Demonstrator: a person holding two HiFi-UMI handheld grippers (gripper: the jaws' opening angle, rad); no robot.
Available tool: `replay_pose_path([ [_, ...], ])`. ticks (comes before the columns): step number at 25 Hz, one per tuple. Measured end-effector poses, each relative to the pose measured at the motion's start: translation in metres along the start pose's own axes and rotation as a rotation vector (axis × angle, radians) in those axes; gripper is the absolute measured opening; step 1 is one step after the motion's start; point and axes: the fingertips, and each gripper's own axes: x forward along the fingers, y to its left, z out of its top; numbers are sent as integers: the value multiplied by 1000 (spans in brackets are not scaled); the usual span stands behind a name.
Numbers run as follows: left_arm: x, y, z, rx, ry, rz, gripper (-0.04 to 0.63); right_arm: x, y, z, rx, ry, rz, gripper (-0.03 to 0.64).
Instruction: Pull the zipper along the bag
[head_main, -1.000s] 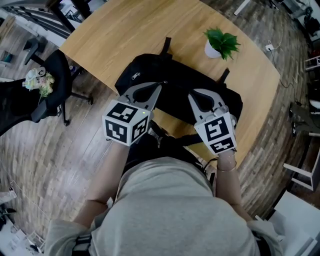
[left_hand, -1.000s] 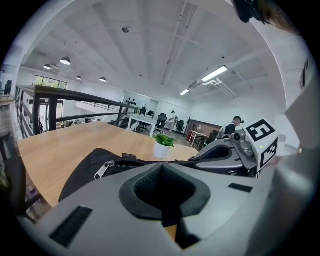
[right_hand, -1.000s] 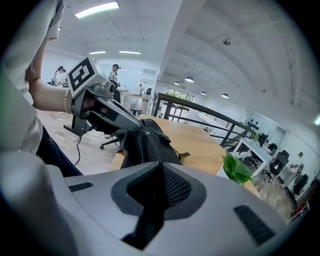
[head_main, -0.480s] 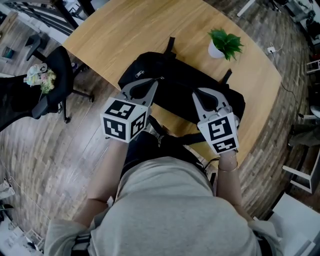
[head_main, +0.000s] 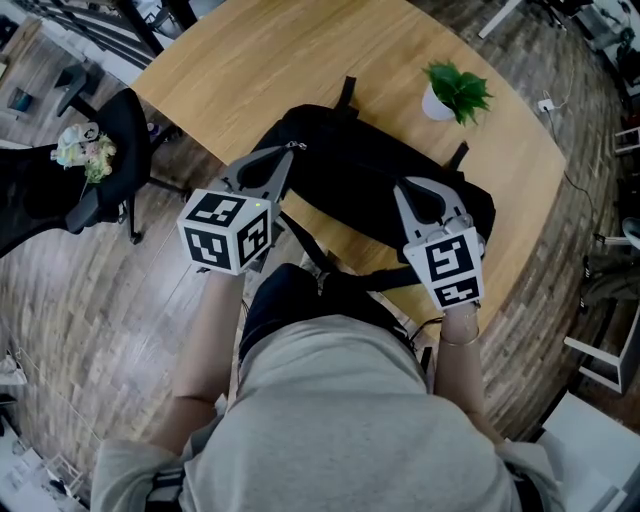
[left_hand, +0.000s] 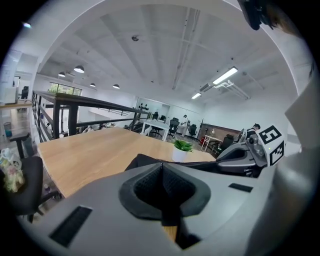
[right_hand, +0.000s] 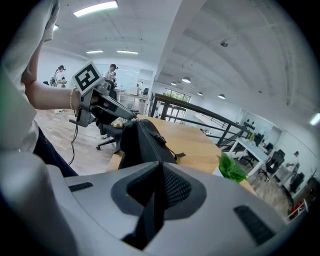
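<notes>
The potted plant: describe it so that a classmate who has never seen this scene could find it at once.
Start with the big wooden table. On it lies a long black bag, and just beyond the bag's right end stands the potted plant. It alone is green: leafy, in a small white pot.

Bag (head_main: 370, 180) on table (head_main: 260, 60); plant (head_main: 455, 92) behind it

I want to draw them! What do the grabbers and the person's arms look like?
Both the left gripper and right gripper are grey, beak-shaped, with black ribbed pads. Each carries a white cube of black square markers. The sleeves are short, pale grey.
</notes>
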Motion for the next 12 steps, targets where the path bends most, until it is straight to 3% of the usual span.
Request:
replay_pose_path([
  [12,-1,4,-6,-32,-14,35,21,2,3,2,-27,8,-28,38],
])
